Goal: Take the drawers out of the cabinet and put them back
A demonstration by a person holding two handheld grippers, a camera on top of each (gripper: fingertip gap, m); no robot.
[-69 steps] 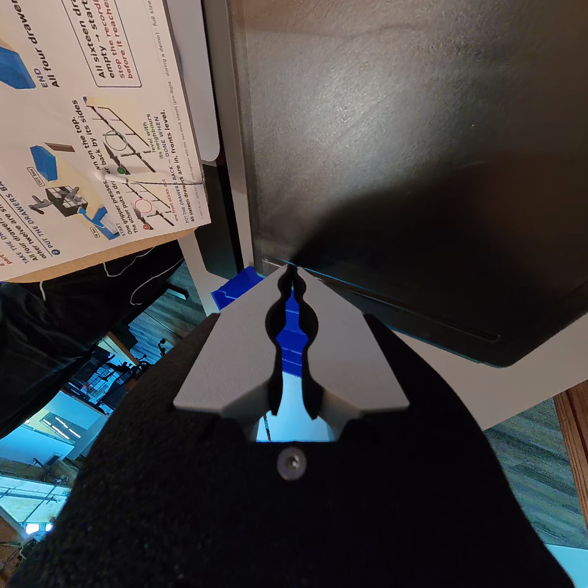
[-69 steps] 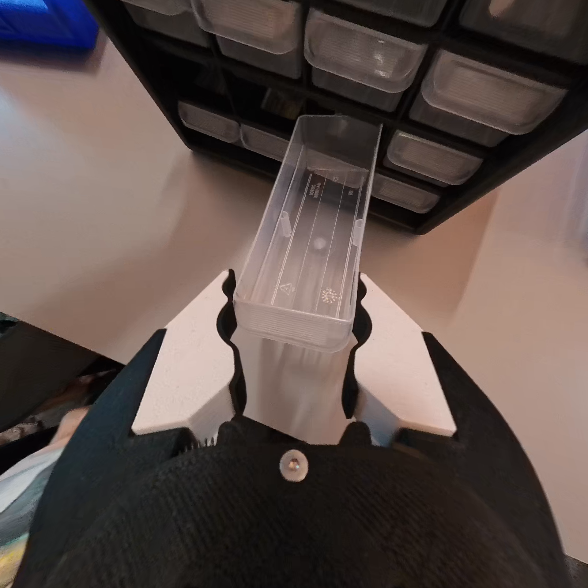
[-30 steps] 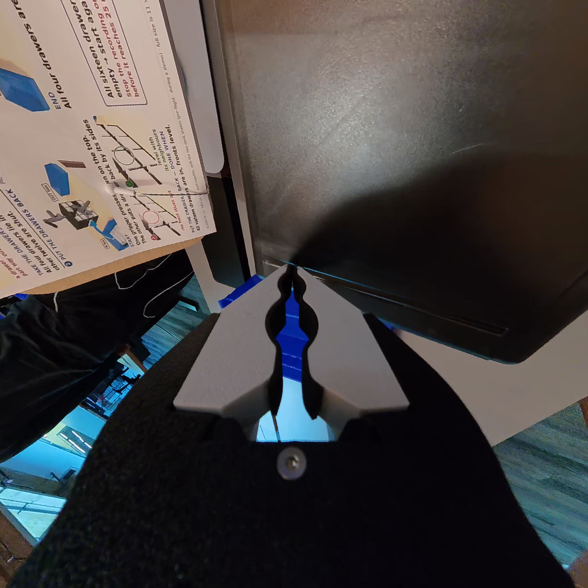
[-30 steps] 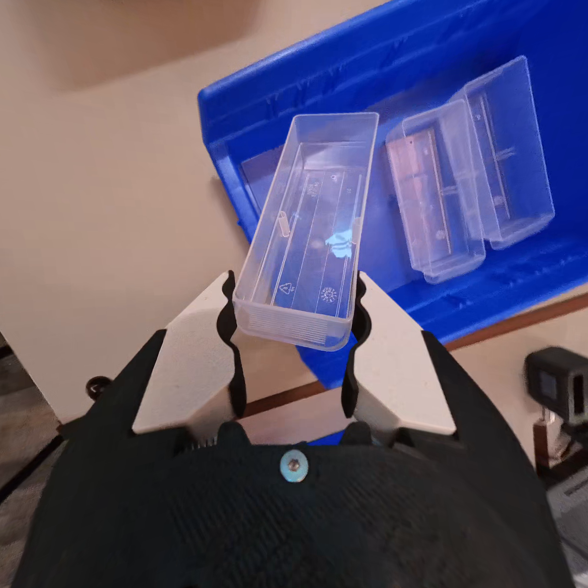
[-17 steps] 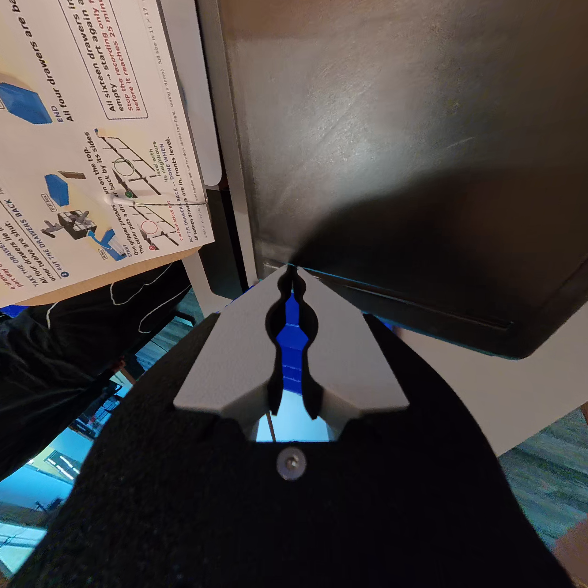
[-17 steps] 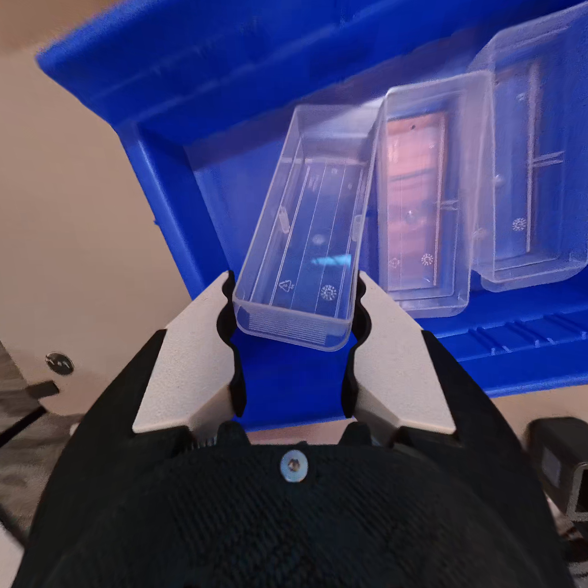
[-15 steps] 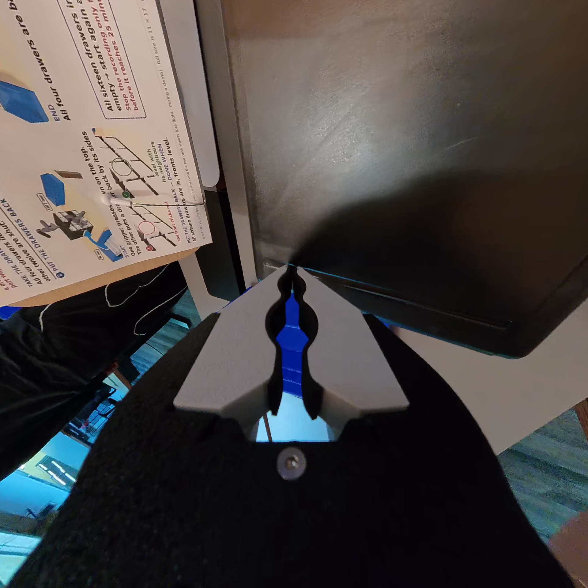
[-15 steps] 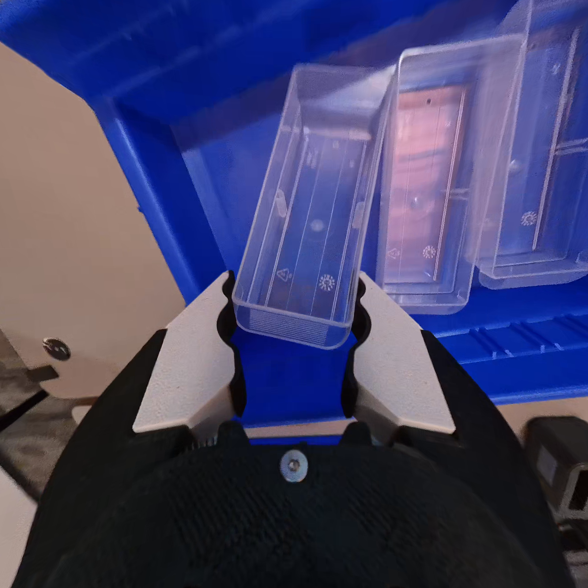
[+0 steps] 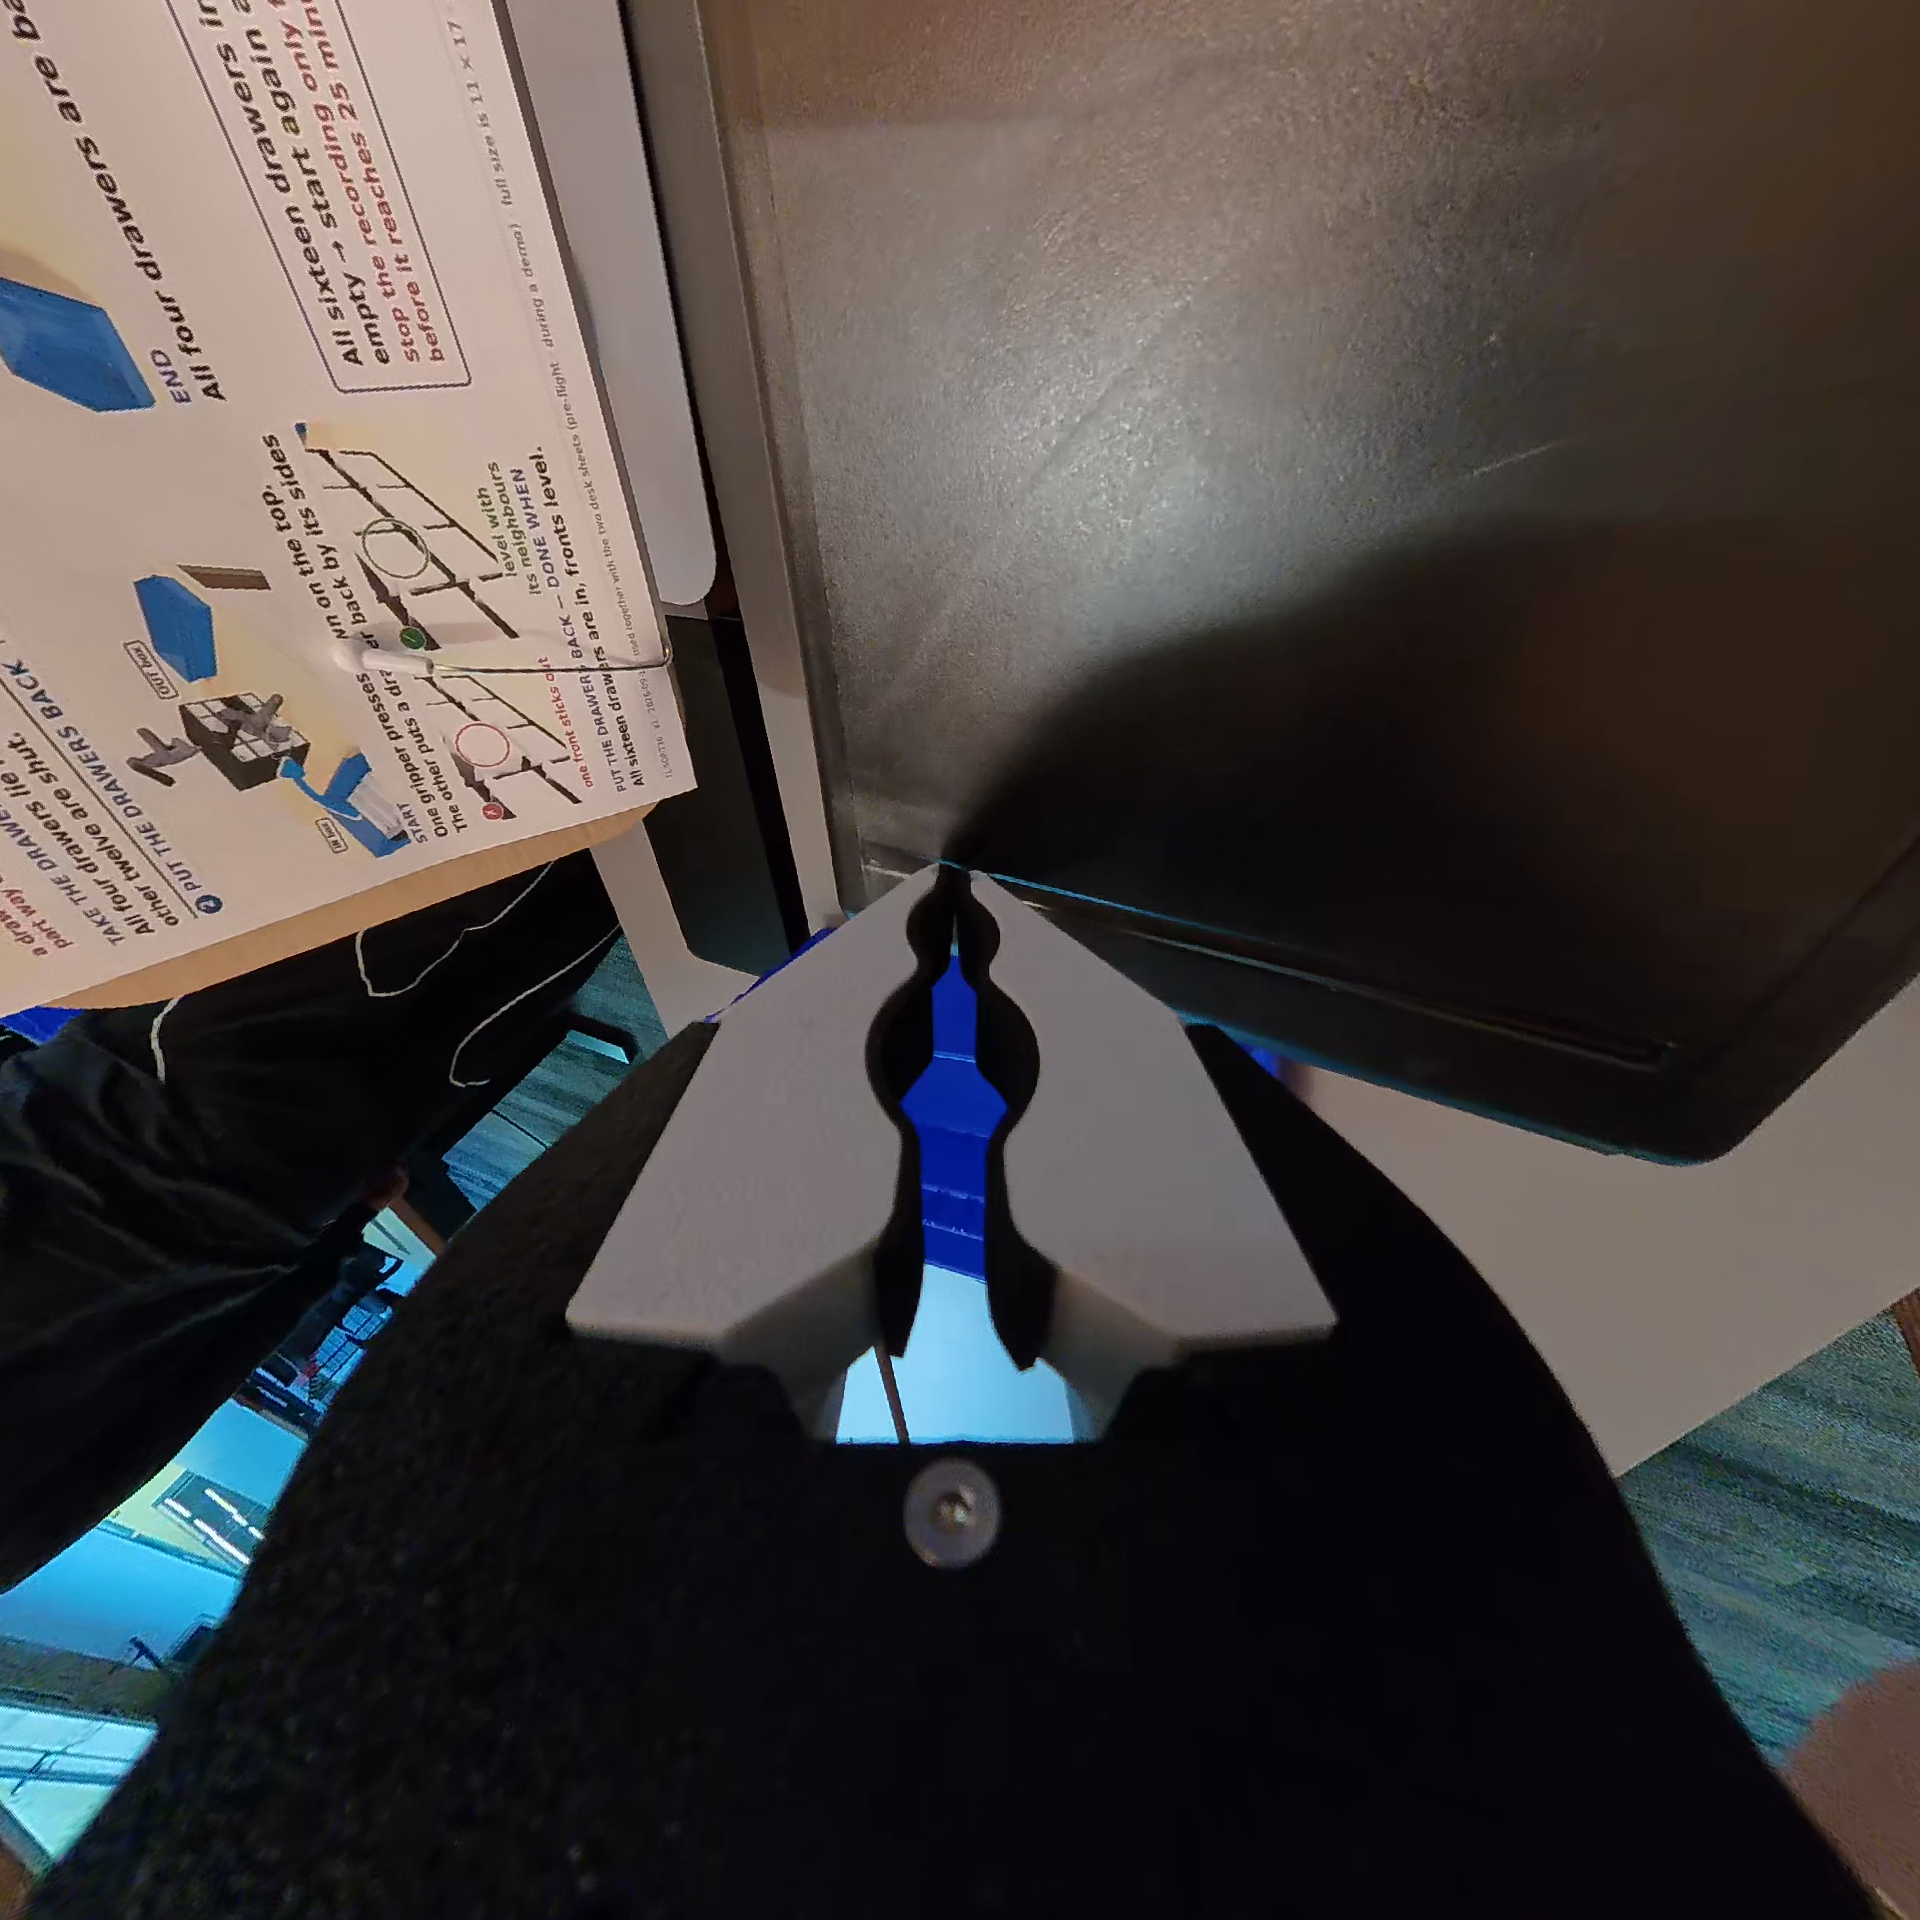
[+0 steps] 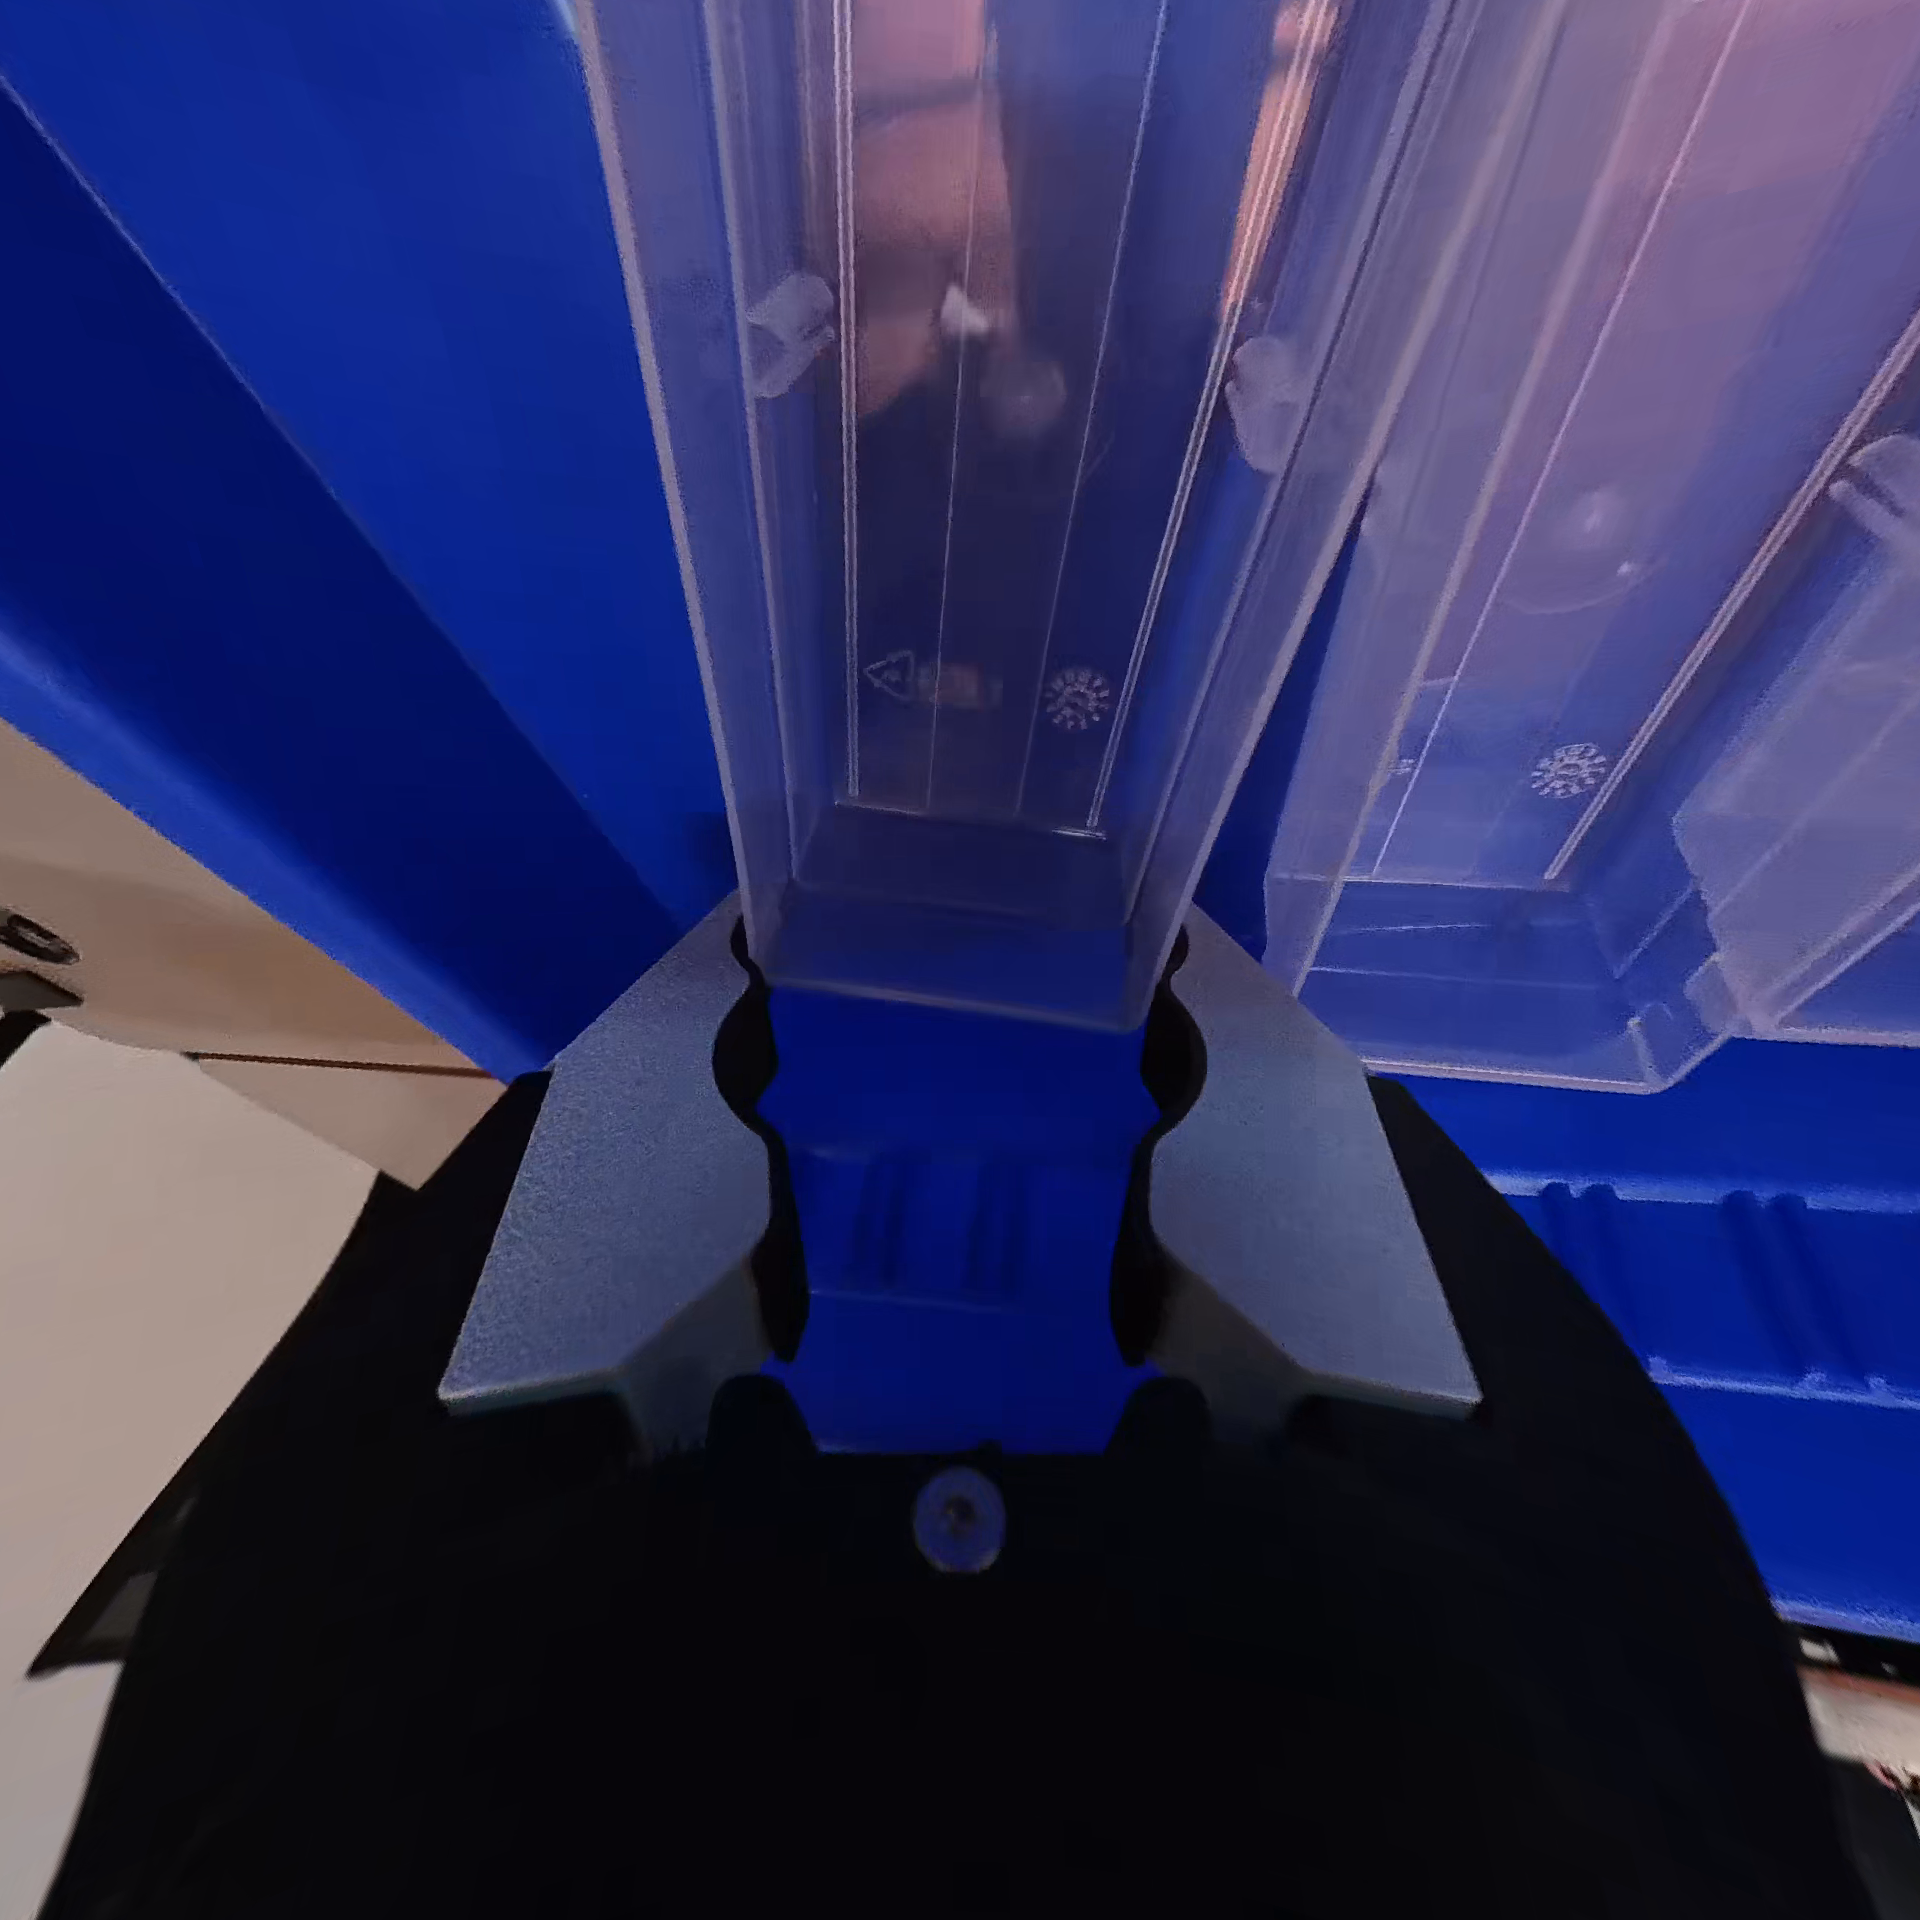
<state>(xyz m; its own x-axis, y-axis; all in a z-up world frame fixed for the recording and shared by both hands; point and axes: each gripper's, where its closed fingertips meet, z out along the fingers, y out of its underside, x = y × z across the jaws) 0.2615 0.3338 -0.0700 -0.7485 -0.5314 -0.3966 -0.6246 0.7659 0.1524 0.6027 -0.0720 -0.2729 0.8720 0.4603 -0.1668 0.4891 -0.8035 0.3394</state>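
In the right wrist view my right gripper (image 10: 958,935) is shut on the near end of a clear plastic drawer (image 10: 956,520). The drawer is held low inside the blue bin (image 10: 312,520), its far end pointing away from me. Two more clear drawers (image 10: 1507,623) lie in the bin just to its right. In the left wrist view my left gripper (image 9: 954,883) is shut and empty, its tips against the top edge of the black cabinet (image 9: 1247,416). The cabinet's drawer fronts are hidden.
A printed instruction sheet (image 9: 312,416) lies to the left of the cabinet. The white table (image 9: 1455,1299) runs under the cabinet, and the blue bin shows through the left fingers' gap (image 9: 956,1091). Beige table surface (image 10: 156,1247) lies left of the bin.
My right gripper carried the drawer from the cabinet front over to the blue bin and lowered it in beside the other drawers. The left gripper stayed pressed on the cabinet.
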